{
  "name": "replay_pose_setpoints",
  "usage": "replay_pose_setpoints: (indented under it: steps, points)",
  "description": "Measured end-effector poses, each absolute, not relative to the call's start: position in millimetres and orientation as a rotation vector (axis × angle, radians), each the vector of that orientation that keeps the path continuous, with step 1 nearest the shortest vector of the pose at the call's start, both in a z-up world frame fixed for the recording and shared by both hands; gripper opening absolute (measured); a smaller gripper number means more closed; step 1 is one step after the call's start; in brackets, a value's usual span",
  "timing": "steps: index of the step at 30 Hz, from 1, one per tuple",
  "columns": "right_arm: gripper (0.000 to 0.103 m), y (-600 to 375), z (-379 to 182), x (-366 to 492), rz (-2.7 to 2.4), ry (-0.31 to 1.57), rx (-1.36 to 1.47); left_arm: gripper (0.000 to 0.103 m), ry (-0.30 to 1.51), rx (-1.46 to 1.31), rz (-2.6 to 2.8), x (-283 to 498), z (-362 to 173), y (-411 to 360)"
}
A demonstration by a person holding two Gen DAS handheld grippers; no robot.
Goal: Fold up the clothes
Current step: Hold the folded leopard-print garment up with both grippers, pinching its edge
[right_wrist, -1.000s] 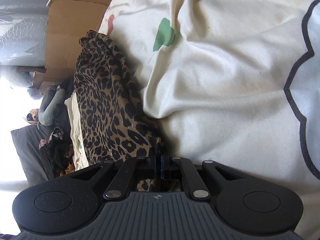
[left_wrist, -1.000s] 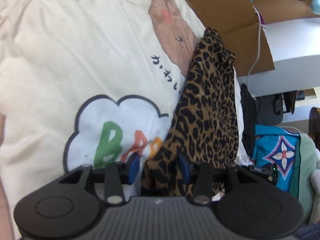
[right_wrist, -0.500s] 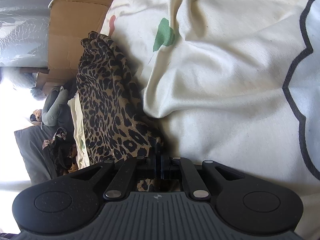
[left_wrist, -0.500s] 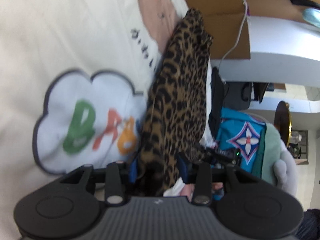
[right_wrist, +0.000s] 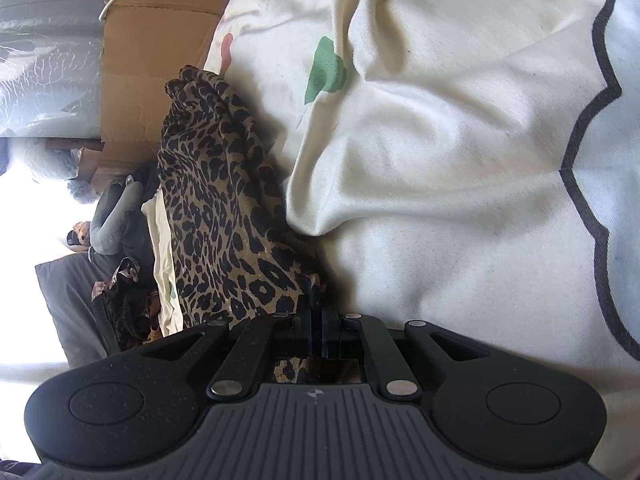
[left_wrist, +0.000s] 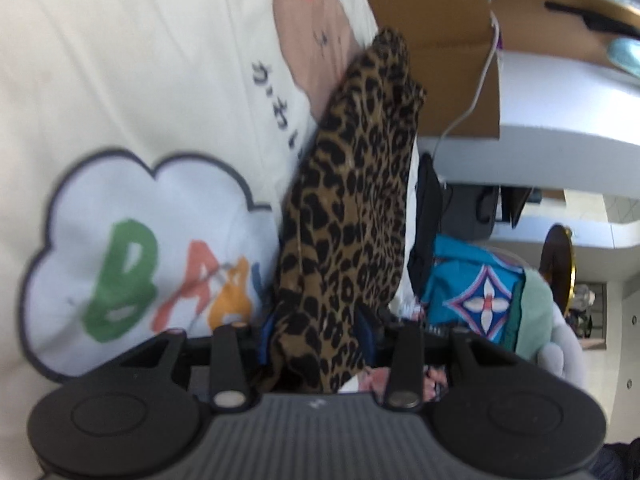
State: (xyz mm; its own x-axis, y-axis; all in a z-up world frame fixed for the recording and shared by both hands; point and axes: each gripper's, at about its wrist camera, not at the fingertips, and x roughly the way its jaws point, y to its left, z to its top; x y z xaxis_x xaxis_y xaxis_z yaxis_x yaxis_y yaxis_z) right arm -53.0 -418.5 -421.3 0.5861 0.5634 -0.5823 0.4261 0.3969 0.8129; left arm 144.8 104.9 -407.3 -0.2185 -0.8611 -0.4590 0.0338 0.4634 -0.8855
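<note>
Leopard-print garment (left_wrist: 352, 208) bunches between the left gripper (left_wrist: 318, 330) jaws, which sit part-way apart w/ cloth filling the gap (pad contact unclear, frame blurred). Right gripper (right_wrist: 318, 316) is clamped on the same garment's edge. It lies stretched along a cream printed sheet (right_wrist: 440, 160). Beyond: cardboard box (left_wrist: 432, 40), blue patterned bag (left_wrist: 476, 284).

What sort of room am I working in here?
Most likely a lived-in bedroom or spare room at home. The leopard-print garment lies on a cream printed blanket, like a bed cover. Beside it are a cardboard box and a heap of other clothes.
</note>
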Motion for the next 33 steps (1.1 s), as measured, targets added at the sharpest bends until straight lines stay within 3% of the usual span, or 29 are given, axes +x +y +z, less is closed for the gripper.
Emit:
replay_pose_setpoints:
  steps: [12,15,25,33]
  points:
    - [0.002,-418,-422,-54,0.108,0.993,1.229,0.042,1.582,-0.686,-0.905,106,-403,116]
    - [0.004,-418,-421,-55,0.113,0.997,1.232,0.035,1.557,-0.701,-0.877,101,-402,115]
    - [0.007,-415,-414,-49,0.185,1.04,1.153,0.031,1.562,-0.709,-0.79,94,-406,129]
    - [0.003,-419,-406,-49,0.183,1.007,1.128,0.03,1.563,-0.703,-0.774,96,-404,132]
